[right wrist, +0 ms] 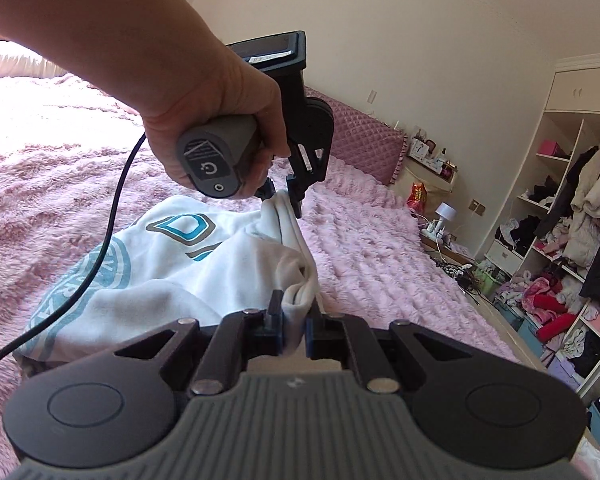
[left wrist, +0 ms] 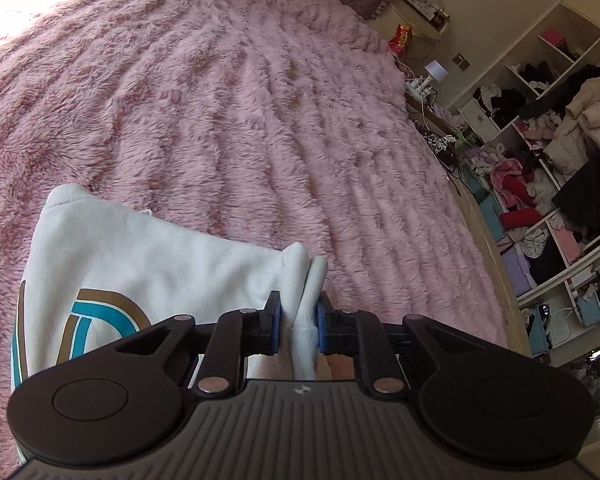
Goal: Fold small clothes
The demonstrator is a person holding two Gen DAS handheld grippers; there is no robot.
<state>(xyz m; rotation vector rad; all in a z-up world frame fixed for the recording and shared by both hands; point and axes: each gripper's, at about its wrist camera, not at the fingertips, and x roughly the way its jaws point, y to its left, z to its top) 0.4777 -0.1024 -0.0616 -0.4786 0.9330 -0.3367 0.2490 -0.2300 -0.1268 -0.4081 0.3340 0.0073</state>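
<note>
A white garment (right wrist: 160,276) with a blue and brown print is spread over a pink fluffy blanket (left wrist: 220,100) on a bed. One bunched edge of the garment is pinched between the blue pads of the left gripper (left wrist: 299,326), which are closed tightly on the cloth. In the right wrist view, the left gripper (right wrist: 286,200) is seen from behind, held by a bare hand (right wrist: 216,120), with a black cable (right wrist: 112,216) hanging from its handle. Another bunched part of the same edge is clamped in the right gripper (right wrist: 294,330), whose jaws are almost fully closed on the fabric. Between the two grippers the edge is lifted slightly off the blanket, while the printed part lies on the bed. At the right, open shelves (right wrist: 560,240) full of clothes are seen.
</note>
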